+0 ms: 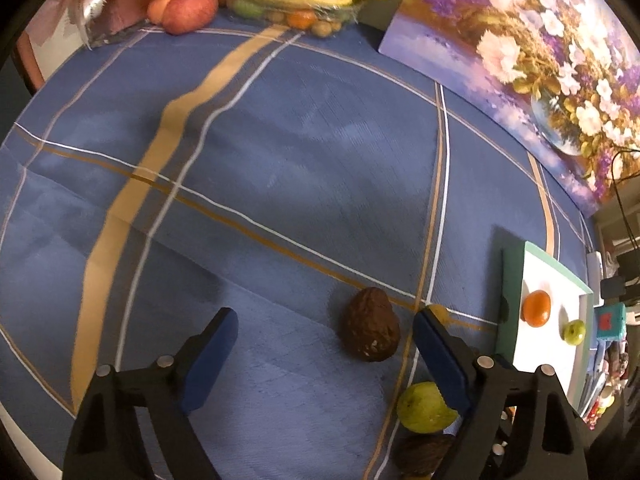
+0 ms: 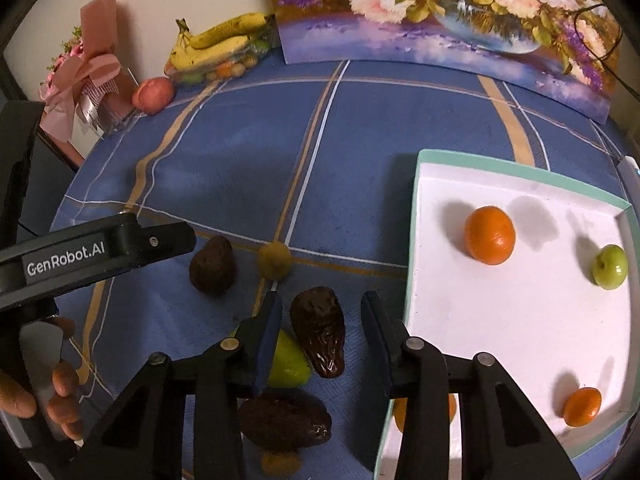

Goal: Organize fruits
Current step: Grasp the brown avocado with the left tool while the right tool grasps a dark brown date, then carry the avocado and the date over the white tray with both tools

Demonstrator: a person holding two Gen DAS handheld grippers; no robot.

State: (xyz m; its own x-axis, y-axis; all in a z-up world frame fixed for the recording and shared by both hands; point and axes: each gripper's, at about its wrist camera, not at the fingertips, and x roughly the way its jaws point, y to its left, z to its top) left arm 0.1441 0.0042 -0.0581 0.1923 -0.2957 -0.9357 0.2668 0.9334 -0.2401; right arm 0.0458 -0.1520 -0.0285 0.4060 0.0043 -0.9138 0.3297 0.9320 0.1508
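Observation:
My left gripper is open and empty above the blue cloth; a brown walnut lies between its fingers, nearer the right one. A green fruit lies by its right finger. My right gripper is open around a dark brown date on the cloth, not touching it. A green fruit sits under its left finger, a second date below. The white tray at right holds two oranges and a small green fruit.
The walnut and a yellowish fruit lie left of the tray. Bananas on a wrapped fruit pack, a red apple and a pink gift box stand at the back. A flower painting leans on the wall.

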